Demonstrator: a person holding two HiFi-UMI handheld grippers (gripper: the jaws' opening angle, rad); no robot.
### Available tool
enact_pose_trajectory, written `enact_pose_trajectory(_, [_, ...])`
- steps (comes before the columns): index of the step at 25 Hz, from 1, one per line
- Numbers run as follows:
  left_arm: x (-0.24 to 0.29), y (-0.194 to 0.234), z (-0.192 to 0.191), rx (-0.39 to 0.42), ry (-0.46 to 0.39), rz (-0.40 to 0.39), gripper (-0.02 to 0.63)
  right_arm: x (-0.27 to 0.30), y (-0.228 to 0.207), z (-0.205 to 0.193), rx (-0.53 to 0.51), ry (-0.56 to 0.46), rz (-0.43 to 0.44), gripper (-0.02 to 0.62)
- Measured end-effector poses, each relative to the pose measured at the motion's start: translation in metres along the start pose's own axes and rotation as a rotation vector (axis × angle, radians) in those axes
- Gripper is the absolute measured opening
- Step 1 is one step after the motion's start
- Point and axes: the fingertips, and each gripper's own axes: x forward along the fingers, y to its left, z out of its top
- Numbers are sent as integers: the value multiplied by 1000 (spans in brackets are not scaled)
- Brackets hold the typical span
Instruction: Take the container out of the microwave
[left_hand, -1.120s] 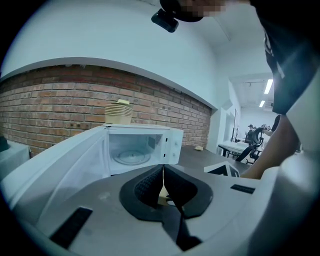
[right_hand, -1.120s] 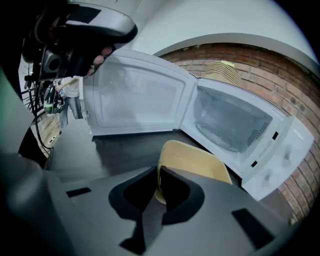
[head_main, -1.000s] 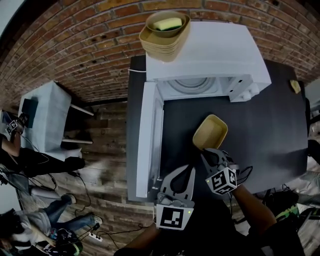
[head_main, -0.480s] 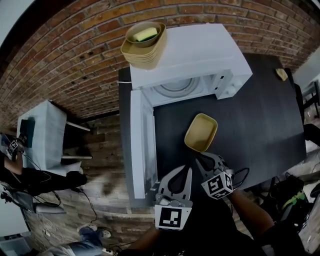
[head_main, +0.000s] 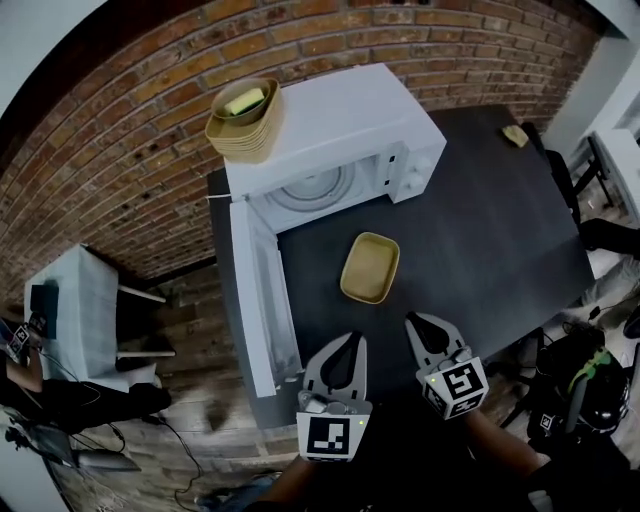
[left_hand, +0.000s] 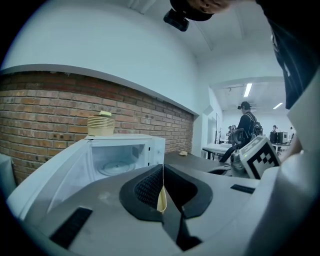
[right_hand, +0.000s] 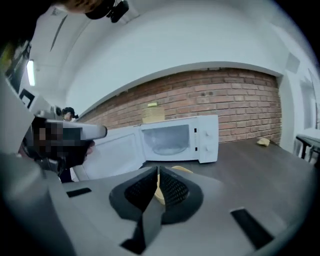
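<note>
The tan container (head_main: 369, 267) lies on the dark table (head_main: 480, 230) in front of the white microwave (head_main: 330, 120), whose door (head_main: 255, 300) is swung open to the left. Its cavity holds only the glass turntable (head_main: 315, 187). My right gripper (head_main: 425, 322) hangs short of the container, apart from it; its jaws have just been closing with nothing between them and now stand shut. My left gripper (head_main: 350, 340) is beside it, shut and empty. In the right gripper view the container (right_hand: 182, 170) peeks out past the closed jaws of the right gripper (right_hand: 158, 172).
A stack of tan bowls (head_main: 245, 125) with a yellow piece on top sits on the microwave's roof. A small yellow object (head_main: 516, 135) lies at the table's far right. A white side table (head_main: 85, 300) stands left. A person (left_hand: 245, 127) stands in the background.
My right gripper has drawn back and up from the container's near edge and rolled upright. The container stays on the table. The left gripper shifted slightly.
</note>
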Motion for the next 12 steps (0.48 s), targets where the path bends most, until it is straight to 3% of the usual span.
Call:
enact_pose_trajectory(5, [-17,-15,-3,-1,-8,-24,12,-49,-5,17,83,-89,-50,66])
enact_pose_trajectory(12, [-46,-35,-25,-31,34,-30,12,-75,25,21,-50,-116,12,63])
